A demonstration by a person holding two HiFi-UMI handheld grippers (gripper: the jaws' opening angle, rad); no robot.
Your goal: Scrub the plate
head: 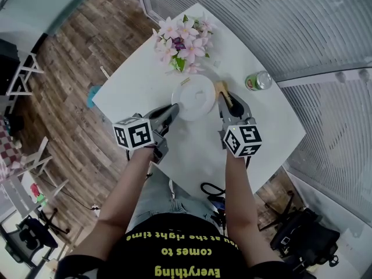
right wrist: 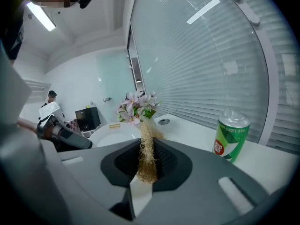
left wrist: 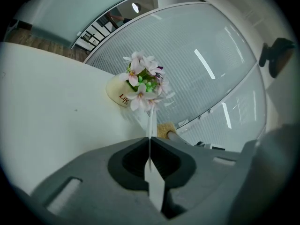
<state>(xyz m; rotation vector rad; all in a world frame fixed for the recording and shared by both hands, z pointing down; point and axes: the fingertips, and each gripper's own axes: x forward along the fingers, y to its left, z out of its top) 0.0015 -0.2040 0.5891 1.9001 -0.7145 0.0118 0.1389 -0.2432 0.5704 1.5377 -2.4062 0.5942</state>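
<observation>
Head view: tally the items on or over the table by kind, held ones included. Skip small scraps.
plate: 1
loofah scrubber: 1
flower pot: 1
green drink can: 1
Total: 4

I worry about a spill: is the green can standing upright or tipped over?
Upright: the can stands on its base on the table, silver top facing up and sides vertical.

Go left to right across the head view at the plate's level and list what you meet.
left gripper → plate → fibrous scrubber → green can
</observation>
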